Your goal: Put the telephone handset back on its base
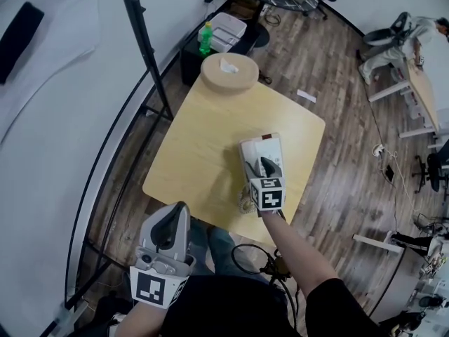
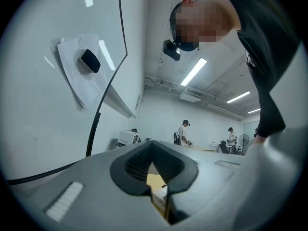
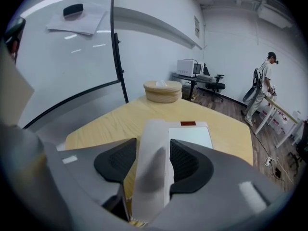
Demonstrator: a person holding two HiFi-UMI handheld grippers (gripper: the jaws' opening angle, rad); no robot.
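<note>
Handset (image 3: 154, 138) in right hand-held gripper (image 3: 154, 166), near base (image 3: 193, 136)

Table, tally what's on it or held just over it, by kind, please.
Handset: 1, held in the right claw
Base: 1
Round box: 1
Total: 3
</note>
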